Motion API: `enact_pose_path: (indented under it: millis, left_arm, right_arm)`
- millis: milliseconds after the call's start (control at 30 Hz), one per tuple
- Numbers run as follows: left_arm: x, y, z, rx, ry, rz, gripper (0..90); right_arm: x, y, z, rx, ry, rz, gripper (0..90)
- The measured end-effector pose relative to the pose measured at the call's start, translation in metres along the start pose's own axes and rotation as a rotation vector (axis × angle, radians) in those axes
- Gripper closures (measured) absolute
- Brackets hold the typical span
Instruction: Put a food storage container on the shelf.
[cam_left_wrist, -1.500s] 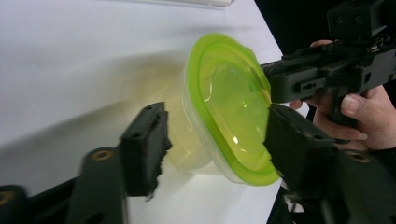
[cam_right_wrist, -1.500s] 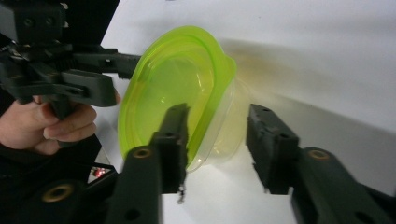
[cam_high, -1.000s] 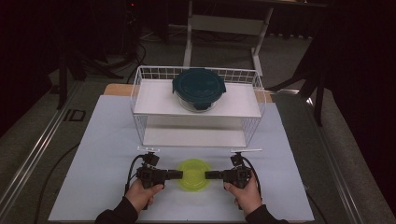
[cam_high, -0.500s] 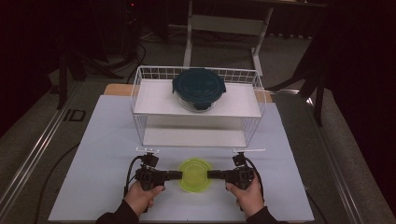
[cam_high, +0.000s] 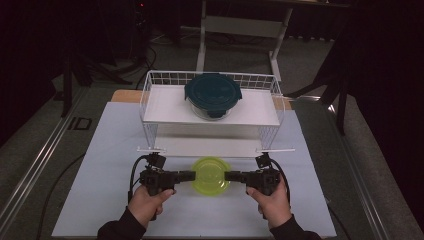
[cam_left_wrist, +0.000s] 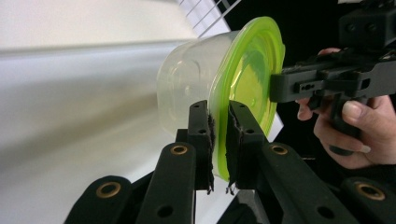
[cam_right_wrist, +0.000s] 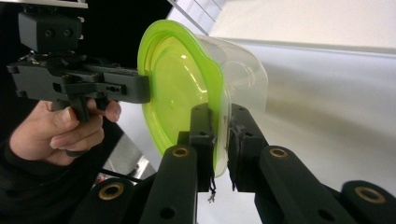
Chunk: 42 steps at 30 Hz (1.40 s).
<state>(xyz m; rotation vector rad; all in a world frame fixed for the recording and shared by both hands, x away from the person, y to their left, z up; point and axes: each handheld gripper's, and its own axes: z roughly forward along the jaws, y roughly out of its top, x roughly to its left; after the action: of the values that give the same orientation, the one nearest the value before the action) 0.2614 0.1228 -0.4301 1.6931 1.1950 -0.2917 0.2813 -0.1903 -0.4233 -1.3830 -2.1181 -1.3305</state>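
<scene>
A white counter (cam_high: 100, 200) is seen from the high view, and at its far side a white wire rack (cam_high: 212, 107) is stood. On the rack's upper shelf a glass bowl with a dark teal lid (cam_high: 212, 93) is set. In front of the rack, near the counter's front edge, a clear container with a lime-green lid (cam_high: 212, 175) is held between the two tools. The left hand-held gripper (cam_high: 192, 175) is clamped on the lid's rim at one side, its jaws having just been closing on it. The right hand-held gripper (cam_high: 229, 176) is clamped on the opposite rim, likewise just closed.
</scene>
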Motion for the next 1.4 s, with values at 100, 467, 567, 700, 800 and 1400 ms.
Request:
enact_pose_path:
  millis: [100,467,567,700,800,1400]
  left_arm:
    - [-0.008,0.009,-0.006,-0.011,0.001,0.009,82.2]
    - [-0.029,0.043,-0.023,-0.034,-0.007,0.043,82.3]
    - [-0.036,0.052,-0.028,-0.041,-0.01,0.057,82.3]
    - [-0.049,0.07,-0.036,-0.055,-0.003,0.085,82.3]
    - [-0.057,0.084,-0.042,-0.063,-0.002,0.101,82.3]
    - [-0.065,0.146,-0.057,-0.109,-0.007,0.109,82.3]
  right_arm:
    - [0.01,0.008,-0.007,-0.012,-0.01,-0.02,81.4]
    - [0.034,0.036,-0.026,-0.06,-0.02,-0.065,81.4]
    - [0.041,0.045,-0.033,-0.073,-0.018,-0.078,81.4]
    - [0.05,0.058,-0.042,-0.098,-0.015,-0.093,81.4]
    - [0.056,0.07,-0.05,-0.116,-0.011,-0.102,81.4]
    - [0.077,0.137,-0.064,-0.15,-0.029,-0.127,81.4]
